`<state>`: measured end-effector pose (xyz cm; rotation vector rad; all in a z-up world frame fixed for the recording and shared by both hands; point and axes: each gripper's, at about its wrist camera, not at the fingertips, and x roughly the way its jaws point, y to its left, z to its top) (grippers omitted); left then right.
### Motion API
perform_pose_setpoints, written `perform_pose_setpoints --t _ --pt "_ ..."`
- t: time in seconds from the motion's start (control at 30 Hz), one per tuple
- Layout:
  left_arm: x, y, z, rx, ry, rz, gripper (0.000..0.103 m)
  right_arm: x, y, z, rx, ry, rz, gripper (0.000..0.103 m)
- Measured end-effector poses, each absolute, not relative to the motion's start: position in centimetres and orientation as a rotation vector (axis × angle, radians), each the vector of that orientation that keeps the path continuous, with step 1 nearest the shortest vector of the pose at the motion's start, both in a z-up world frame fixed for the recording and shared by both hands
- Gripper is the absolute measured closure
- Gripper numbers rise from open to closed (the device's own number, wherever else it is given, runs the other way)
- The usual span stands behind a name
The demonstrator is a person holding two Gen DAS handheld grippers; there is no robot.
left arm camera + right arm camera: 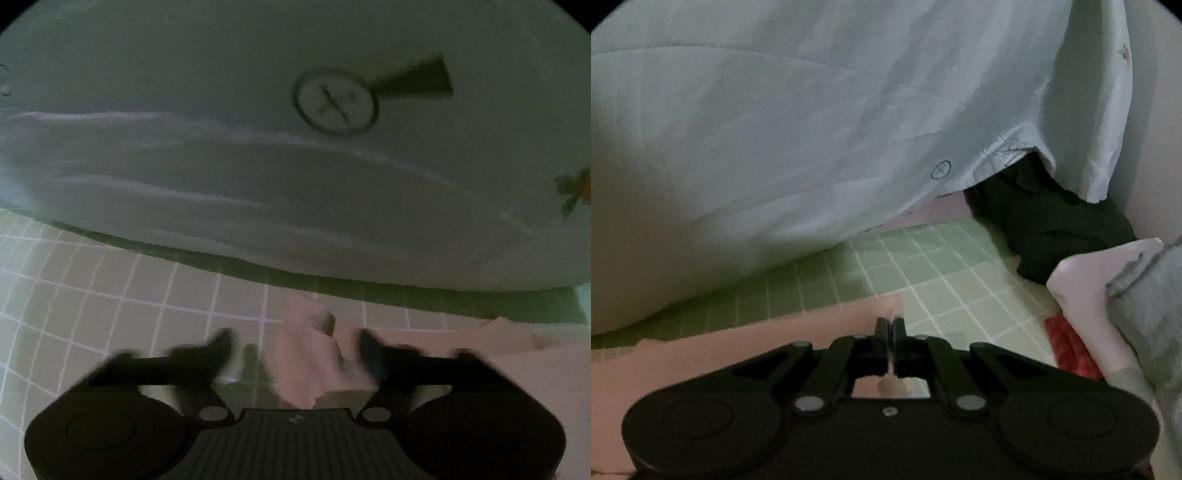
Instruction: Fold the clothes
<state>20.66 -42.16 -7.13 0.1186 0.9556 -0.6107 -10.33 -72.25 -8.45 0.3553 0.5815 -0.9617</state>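
A green gridded mat (923, 258) carries pink cloth (738, 339) and dark clothing (1052, 229).

We hold left gripper (295, 347) low, jaws spread wide, pink cloth (306, 365) loose between them. Our right gripper (890, 325) pinched tight on pink cloth edge.

A pale pink garment (306, 354) is showing against a sheet with a beige-to-green ground ruled by thin white grid lines (110, 288), while the big bedcover (221, 177) behind is looking pale grey-blue, printed with a dark ringed emblem (335, 99) and a small orange-and-green motif (574, 190). In the right wrist view, a black cloth (1045, 221) is lying beside a white piece (1089, 291), a grey mottled one (1152, 306) and something red (1067, 347). Both grippers are showing black.
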Motion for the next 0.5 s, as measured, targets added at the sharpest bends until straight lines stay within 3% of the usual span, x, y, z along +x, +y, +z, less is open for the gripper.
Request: perform_pose_setpoints --t 0.13,0.5 --pt "19.9 -40.3 -5.5 0.072 0.943 -0.617 0.008 -10.8 -70.9 -7.6 0.325 0.568 -0.948 0.101" --pt "9.8 -28.0 -5.2 0.055 0.978 -0.557 0.005 -12.1 -54.7 -5.7 0.068 0.602 -0.639 0.101"
